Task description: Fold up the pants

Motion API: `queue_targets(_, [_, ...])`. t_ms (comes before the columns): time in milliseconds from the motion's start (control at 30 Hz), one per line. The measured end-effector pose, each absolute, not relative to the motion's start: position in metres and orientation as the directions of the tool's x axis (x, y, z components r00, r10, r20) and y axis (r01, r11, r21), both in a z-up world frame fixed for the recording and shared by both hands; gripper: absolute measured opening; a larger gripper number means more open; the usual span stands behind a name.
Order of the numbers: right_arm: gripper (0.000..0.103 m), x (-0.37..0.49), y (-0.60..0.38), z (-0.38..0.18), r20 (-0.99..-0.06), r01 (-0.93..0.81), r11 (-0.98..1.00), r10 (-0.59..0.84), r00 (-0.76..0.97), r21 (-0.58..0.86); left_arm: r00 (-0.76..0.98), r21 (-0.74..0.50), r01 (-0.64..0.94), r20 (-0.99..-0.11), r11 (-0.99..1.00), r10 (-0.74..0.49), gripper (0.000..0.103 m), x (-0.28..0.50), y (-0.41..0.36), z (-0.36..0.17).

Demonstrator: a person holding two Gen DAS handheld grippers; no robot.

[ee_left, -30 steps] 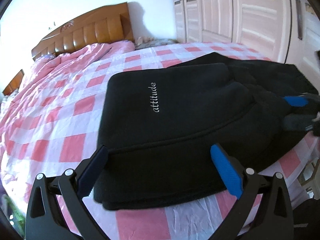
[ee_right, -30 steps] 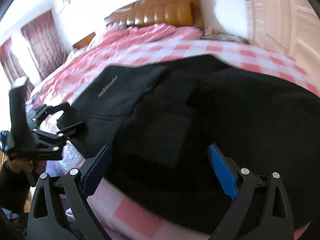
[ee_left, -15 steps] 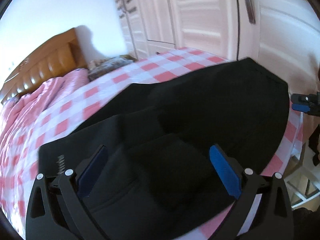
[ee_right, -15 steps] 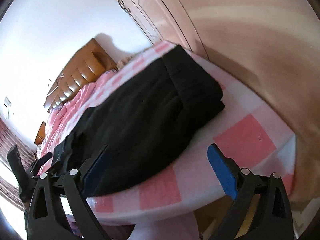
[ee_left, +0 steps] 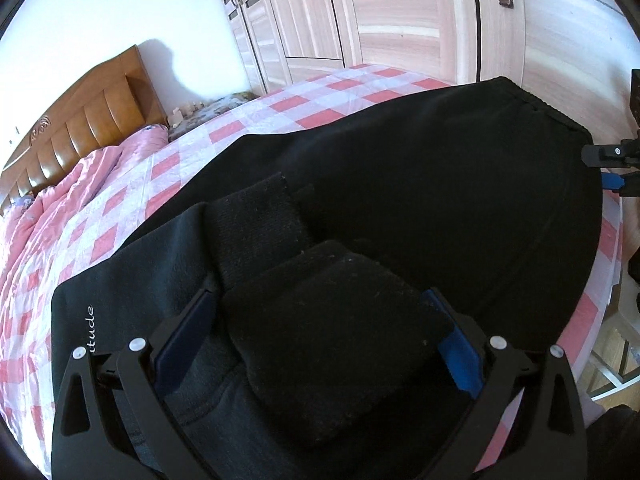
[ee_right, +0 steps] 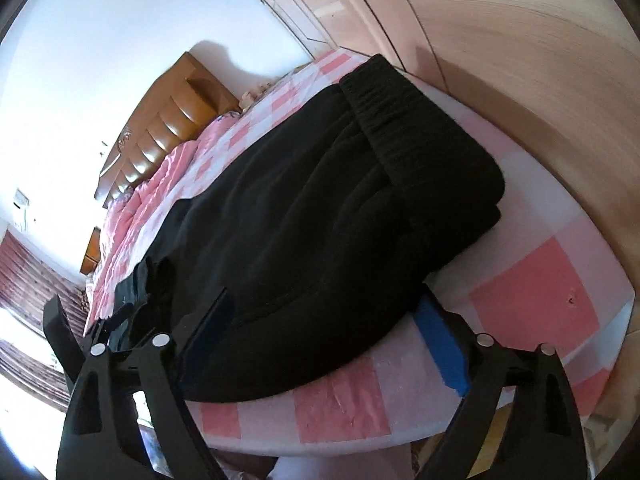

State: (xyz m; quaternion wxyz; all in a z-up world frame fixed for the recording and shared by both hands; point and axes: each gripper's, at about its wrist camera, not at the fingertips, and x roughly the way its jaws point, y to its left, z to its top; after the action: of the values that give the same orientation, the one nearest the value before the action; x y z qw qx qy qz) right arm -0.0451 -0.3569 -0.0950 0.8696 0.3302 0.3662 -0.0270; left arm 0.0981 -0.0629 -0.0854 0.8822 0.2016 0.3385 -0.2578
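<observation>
Now: both grippers, earlier at the folded end, straddle black pants (ee_left: 420, 200); left gripper (ee_left: 320, 332) spread around cuff, right gripper (ee_right: 324, 320) closing near waistband, unpinched.

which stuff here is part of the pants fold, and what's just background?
In the job:
- black pants
- left gripper, jaws wide around a ribbed cuff
- right gripper, jaws closing around the pants' near edge

Background:
- second dark garment with lettering
- checked bedsheet
- pink quilt
- headboard
- wardrobe
</observation>
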Motion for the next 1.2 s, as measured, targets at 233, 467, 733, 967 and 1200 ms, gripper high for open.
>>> queue_targets(233, [0.039, -0.030, -0.349, -0.097, -0.683, 0.387, 0.794, 0.049, 0.728, 0.470, 0.615, 0.164, 0.606, -0.718, 0.778, -0.327, 0.101, 0.100, -0.062, -0.083])
queue_targets(467, [0.026, -0.051, -0.344, -0.096, -0.542, 0.307, 0.822, 0.002, 0.841, 0.480, 0.464, -0.116, 0.642, -0.729, 0.758, -0.504, 0.101, 0.123, -0.064, -0.032])
queue_targets(733, [0.025, -0.041, -0.293, -0.070, -0.476, 0.312, 0.944, -0.227, 0.850, 0.107, 0.030, -0.393, 0.749, -0.784, 0.533, -0.620, 0.101, 0.173, -0.218, 0.053])
queue_targets(967, [0.025, -0.038, -0.283, -0.073, -0.468, 0.340, 0.940, -0.312, 0.827, -0.026, 0.017, -0.129, 0.869, -0.957, 0.477, -0.290, 0.101, 0.139, -0.394, 0.041])
queue_targets(1200, [0.025, -0.041, -0.268, -0.074, -0.452, 0.340, 0.936, -0.343, 0.824, -0.092, 0.256, 0.268, 0.892, -0.963, 0.364, 0.082, 0.101, 0.113, -0.445, -0.034])
